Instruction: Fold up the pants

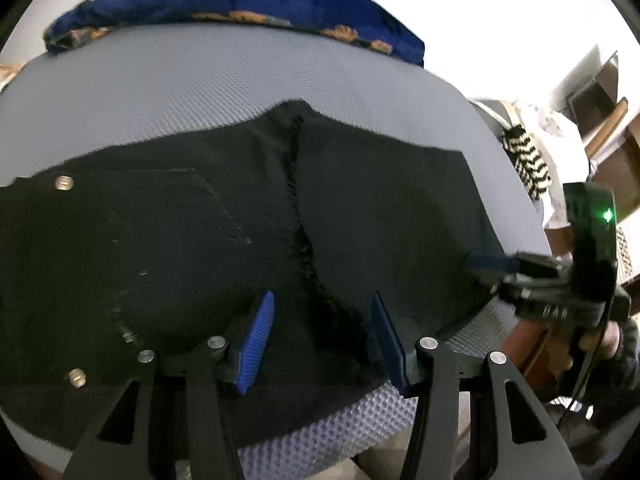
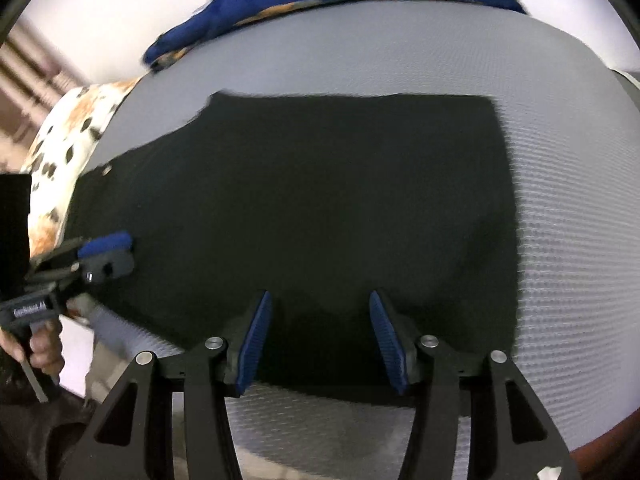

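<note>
Black pants [image 1: 200, 240] lie flat on a grey mesh mattress [image 1: 200, 88]. In the left wrist view they show brass buttons [image 1: 64, 182] at the left, a stitched pocket and a frayed centre seam [image 1: 298, 208]. My left gripper [image 1: 322, 300] hovers over their near edge, open, with the seam beneath the gap between its blue pads. In the right wrist view the pants [image 2: 320, 200] fill the middle as a dark slab. My right gripper [image 2: 319, 298] is open above their near hem. Each gripper appears in the other's view: right gripper [image 1: 492, 262], left gripper [image 2: 110, 250].
A blue blanket with orange print [image 1: 240, 0] lies along the mattress's far edge. A white cloth with orange and dark spots [image 2: 68, 152] sits at the left, a black-and-white striped cloth [image 1: 528, 160] and wooden furniture [image 1: 600, 128] at the right. A hand [image 2: 44, 348] holds the left gripper's handle.
</note>
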Demonstrator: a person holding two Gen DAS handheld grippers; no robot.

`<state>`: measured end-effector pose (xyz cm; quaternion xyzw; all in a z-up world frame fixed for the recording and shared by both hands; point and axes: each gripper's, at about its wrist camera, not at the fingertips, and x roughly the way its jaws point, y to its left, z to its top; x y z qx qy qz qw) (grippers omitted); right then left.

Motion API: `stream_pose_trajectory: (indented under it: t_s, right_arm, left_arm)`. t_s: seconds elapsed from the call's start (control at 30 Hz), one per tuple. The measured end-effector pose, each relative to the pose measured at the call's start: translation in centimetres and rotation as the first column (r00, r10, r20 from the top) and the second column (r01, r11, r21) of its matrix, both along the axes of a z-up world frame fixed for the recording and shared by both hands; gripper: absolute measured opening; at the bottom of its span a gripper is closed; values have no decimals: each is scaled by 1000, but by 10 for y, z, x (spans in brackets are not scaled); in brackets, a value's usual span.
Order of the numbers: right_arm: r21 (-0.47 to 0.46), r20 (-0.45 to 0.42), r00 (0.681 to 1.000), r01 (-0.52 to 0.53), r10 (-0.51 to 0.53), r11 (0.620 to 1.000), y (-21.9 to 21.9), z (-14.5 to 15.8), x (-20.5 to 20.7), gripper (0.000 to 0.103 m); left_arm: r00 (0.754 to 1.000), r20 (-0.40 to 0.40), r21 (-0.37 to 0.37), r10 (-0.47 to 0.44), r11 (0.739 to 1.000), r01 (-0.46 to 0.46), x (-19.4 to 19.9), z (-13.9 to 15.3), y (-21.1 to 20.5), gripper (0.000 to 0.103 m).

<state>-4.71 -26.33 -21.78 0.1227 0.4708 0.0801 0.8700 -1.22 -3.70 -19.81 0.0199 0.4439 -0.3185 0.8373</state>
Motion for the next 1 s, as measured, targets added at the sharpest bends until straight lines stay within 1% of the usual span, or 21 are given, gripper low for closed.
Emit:
stream_pose_trajectory:
  t_s: [0.07, 0.17, 0.37, 0.5, 0.6, 0.77, 1.0]
  right_arm:
    - [-12, 4, 1000, -24, 24, 1000, 15, 0, 2, 50]
    - [-21, 8, 998, -68, 68, 997, 34, 1, 7, 50]
    - [-14, 2, 991, -135, 135, 991, 63, 4, 13, 50]
    - [-14, -5, 987, -158, 158, 987, 77, 5, 17, 50]
    - [-6, -8, 983, -181, 181, 983, 87, 5, 20, 50]
    - [-25, -9, 975, -222, 221, 975, 104, 6, 23, 50]
    - [-33, -16, 969, -246, 245, 969, 117, 7, 29, 54]
  left_arm:
    - [1000, 9, -14, 17, 1000, -17, -4, 5, 8, 52]
    - [999, -2, -40, 41, 998, -41, -8, 11, 21, 52]
    - [994, 19, -52, 106, 993, -105, -10, 26, 48, 52]
    - [987, 30, -67, 158, 986, -156, -8, 36, 75, 53]
    - [977, 30, -67, 209, 976, -207, -5, 40, 97, 53]
    - [960, 9, -84, 281, 956, -280, 1, 39, 136, 53]
    - [936, -12, -101, 351, 931, -350, 3, 36, 180, 53]
